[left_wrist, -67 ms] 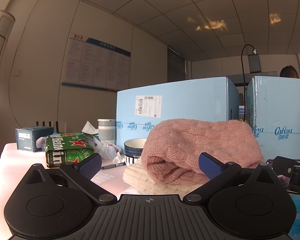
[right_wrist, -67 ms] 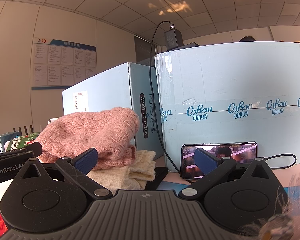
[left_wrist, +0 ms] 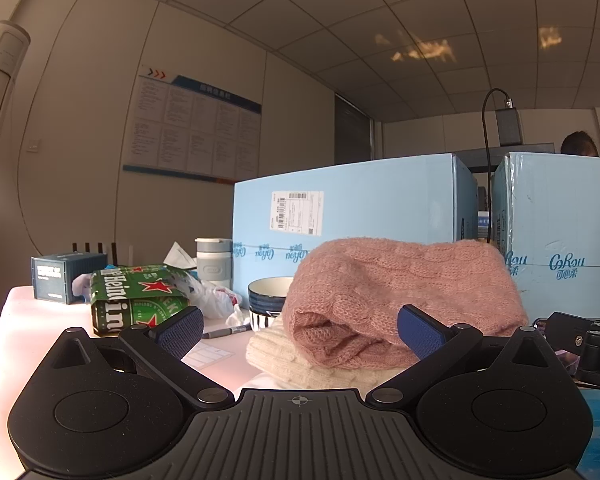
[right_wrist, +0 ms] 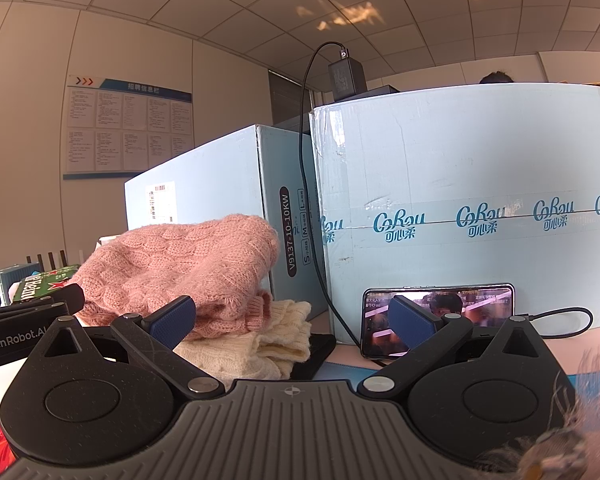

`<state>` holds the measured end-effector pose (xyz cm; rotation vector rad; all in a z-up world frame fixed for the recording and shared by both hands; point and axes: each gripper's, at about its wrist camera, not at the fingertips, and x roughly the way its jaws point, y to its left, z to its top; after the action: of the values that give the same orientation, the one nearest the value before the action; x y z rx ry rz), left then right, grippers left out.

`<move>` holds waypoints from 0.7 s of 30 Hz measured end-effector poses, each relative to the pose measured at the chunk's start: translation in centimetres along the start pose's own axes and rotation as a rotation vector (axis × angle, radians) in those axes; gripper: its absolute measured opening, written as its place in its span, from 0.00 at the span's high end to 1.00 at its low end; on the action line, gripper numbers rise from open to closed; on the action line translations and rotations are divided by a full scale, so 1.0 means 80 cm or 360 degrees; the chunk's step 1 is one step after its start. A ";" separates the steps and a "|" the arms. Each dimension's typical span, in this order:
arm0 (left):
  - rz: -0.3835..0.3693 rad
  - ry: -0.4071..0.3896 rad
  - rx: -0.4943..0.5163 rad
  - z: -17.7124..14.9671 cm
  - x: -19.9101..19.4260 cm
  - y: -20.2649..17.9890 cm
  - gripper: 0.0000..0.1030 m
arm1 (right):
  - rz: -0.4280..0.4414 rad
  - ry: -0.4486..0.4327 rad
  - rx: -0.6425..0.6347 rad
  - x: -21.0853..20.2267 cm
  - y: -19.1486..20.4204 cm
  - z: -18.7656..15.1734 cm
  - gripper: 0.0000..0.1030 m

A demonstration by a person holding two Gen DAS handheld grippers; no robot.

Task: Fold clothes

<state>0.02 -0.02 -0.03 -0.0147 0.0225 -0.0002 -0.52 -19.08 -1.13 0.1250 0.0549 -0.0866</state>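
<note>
A folded pink knit sweater (left_wrist: 404, 296) lies on top of a folded cream knit sweater (left_wrist: 312, 368) on the table. The same stack shows in the right wrist view, pink sweater (right_wrist: 180, 268) over cream sweater (right_wrist: 260, 348). My left gripper (left_wrist: 300, 332) is open and empty, held just short of the stack. My right gripper (right_wrist: 292, 320) is open and empty, to the right of the stack. The left gripper's body (right_wrist: 24, 320) shows at the right view's left edge.
Two light blue cartons (left_wrist: 348, 216) (right_wrist: 480, 208) stand behind the stack. A phone (right_wrist: 440, 320) on a cable leans on the right carton. A green Heineken box (left_wrist: 136, 304), a striped bowl (left_wrist: 268, 304), a cup (left_wrist: 214, 258) and a pen (left_wrist: 226, 332) sit at the left.
</note>
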 end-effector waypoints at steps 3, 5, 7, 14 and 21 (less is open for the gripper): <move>0.0000 0.0000 0.0000 0.000 0.000 0.000 0.00 | 0.0000 0.0001 0.0001 0.000 0.000 0.000 0.00; 0.0000 -0.0001 0.0001 -0.001 0.000 -0.001 0.00 | 0.0000 0.0001 0.0001 0.000 0.000 0.000 0.00; 0.0000 -0.0001 0.0001 -0.001 0.001 -0.001 0.00 | 0.0000 0.0002 0.0002 0.000 0.000 0.000 0.00; 0.0000 -0.0001 0.0001 -0.002 0.001 -0.001 0.00 | 0.0000 0.0000 0.0001 -0.001 0.000 0.000 0.00; 0.0000 -0.0003 0.0001 0.000 0.000 -0.001 0.00 | 0.0000 0.0000 0.0001 -0.001 0.000 0.000 0.00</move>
<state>0.02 -0.08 -0.01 -0.0142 0.0204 -0.0004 -0.56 -19.05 -1.10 0.1260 0.0548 -0.0866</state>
